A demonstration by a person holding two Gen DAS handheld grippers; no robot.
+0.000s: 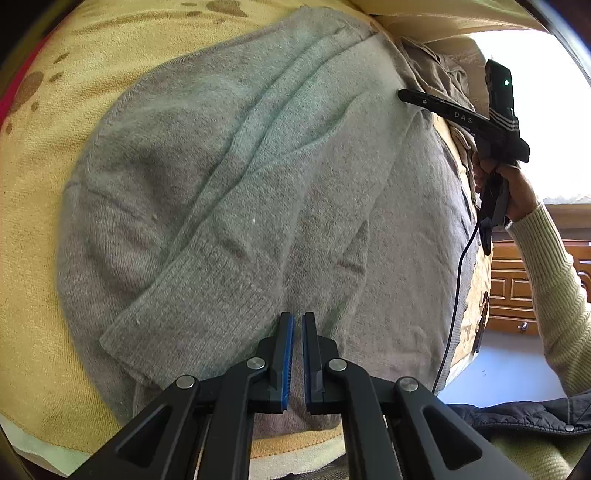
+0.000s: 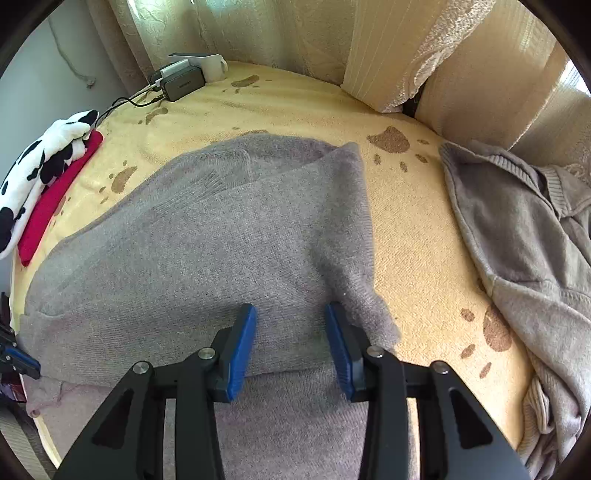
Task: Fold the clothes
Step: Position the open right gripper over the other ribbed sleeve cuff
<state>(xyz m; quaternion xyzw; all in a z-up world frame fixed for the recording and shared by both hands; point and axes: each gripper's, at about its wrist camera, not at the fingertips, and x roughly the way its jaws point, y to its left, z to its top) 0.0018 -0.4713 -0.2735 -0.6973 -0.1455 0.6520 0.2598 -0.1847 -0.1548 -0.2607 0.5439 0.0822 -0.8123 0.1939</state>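
A grey knit sweater lies spread on a yellow paw-print blanket, with a sleeve folded across its body and the ribbed cuff near me. My left gripper hovers just above the cloth by the cuff, its blue pads nearly together with a thin empty gap. In the right wrist view the sweater lies partly folded. My right gripper is open above its near edge, holding nothing. The right gripper also shows in the left wrist view at the sweater's far right side.
A second grey garment lies crumpled at the right of the blanket. A cow-print cloth on a red cloth lies at the left. A charger and cables sit at the back. Curtains stand behind.
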